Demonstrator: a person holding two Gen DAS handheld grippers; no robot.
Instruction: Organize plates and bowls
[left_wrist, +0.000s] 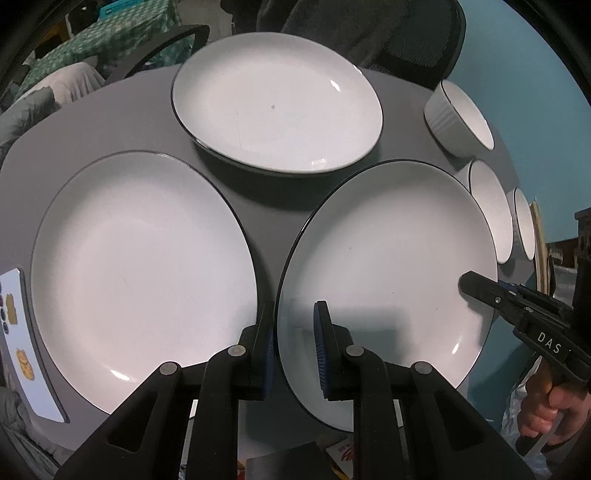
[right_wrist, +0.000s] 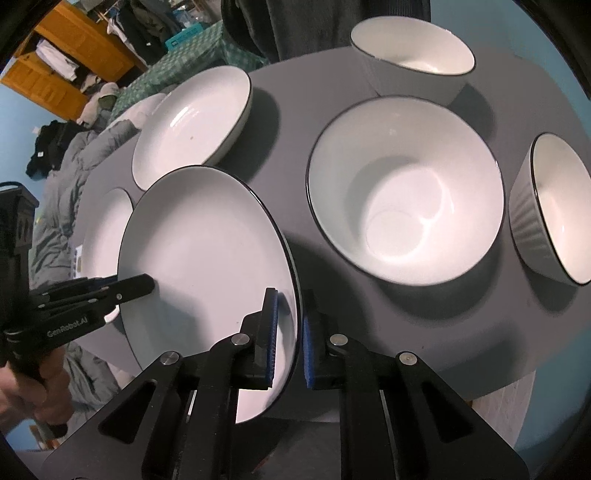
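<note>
Plate pinched at opposite rims between left tongs and right tongs, above the table.

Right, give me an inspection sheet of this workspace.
Surface: grey table, mostly covered by dishes.
Job's things: held plate tilted, overhanging the near edge; left plate and far plate lie flat and apart; near bowl, far bowl and right bowl stand upright, unstacked.
Clutter: printed card at the table's left edge.
Grippers: left claw is clamped on the held plate's left rim, right claw on its right rim.
Cables: nothing seen.
Surroundings: chair behind the table, wooden shelf with clothes, blue wall.
</note>
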